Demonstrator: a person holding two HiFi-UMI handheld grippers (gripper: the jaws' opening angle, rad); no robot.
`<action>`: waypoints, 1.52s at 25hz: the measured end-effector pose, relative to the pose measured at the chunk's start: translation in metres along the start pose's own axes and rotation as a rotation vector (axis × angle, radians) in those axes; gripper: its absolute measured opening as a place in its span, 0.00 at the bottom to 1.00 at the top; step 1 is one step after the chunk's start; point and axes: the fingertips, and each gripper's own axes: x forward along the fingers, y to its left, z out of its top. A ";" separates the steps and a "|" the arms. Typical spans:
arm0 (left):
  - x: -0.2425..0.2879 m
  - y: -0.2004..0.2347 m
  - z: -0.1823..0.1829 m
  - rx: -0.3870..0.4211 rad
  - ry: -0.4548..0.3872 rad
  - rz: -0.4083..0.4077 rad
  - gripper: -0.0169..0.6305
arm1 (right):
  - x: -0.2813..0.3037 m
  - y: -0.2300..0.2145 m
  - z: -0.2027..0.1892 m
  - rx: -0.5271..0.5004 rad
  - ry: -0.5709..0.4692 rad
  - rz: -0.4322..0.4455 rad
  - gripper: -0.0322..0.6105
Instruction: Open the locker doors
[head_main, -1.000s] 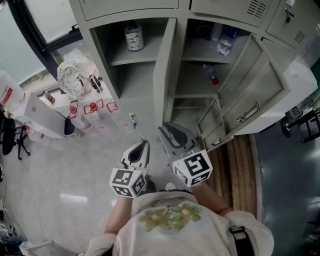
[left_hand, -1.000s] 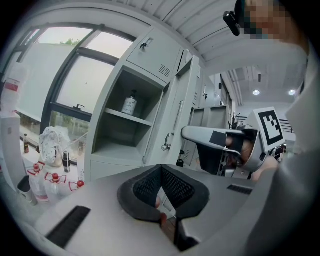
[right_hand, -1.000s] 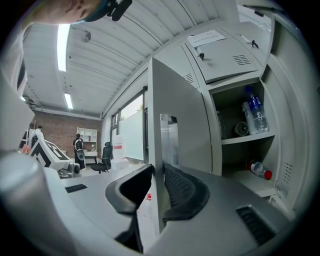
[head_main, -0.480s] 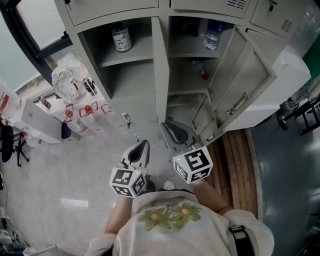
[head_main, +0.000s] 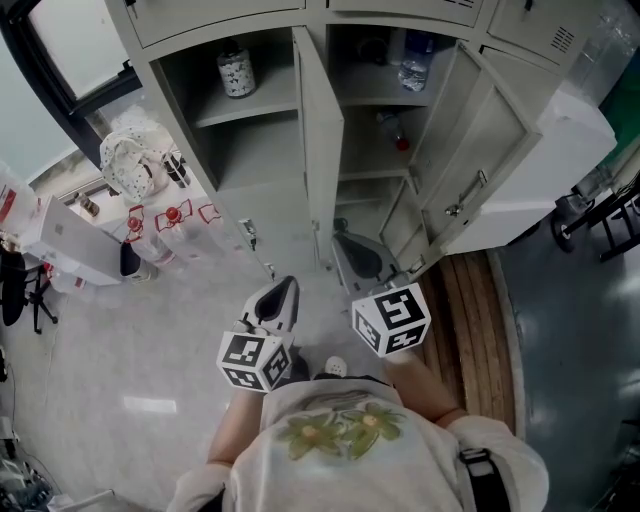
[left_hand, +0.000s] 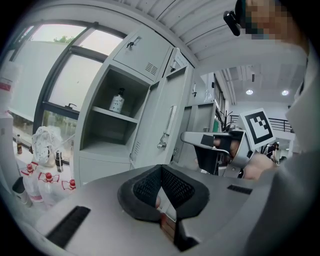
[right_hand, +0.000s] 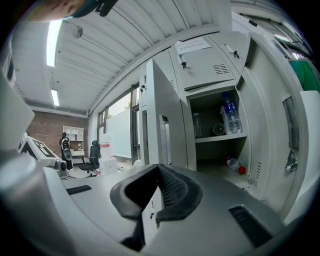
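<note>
Grey lockers stand ahead with two lower compartments open. The left one holds a jar on its shelf. Its door swings out edge-on between the compartments. The right compartment holds a water bottle and a red-capped bottle; its door hangs wide to the right. My left gripper and right gripper hover in front of the lockers, touching nothing. Both are shut and empty. The left gripper faces the jar. Beyond the right gripper are the bottles.
Wrapped packs of red-capped bottles, a white spotted bag and a white box sit on the floor at the left. A wooden pallet lies at the right under a white unit. An office chair stands far left.
The right gripper's jaws have closed from wide apart to shut. The lockers have slid up and left in the head view. Both grippers stay in front of the person.
</note>
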 end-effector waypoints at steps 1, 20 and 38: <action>-0.001 -0.002 -0.001 0.000 0.000 -0.001 0.07 | -0.002 0.001 -0.001 0.000 0.002 0.002 0.10; -0.019 -0.022 -0.014 -0.017 -0.025 0.009 0.07 | -0.044 0.038 -0.038 0.029 0.018 0.140 0.10; -0.026 -0.020 -0.009 0.010 -0.018 0.008 0.07 | -0.036 0.052 -0.047 0.021 0.040 0.176 0.10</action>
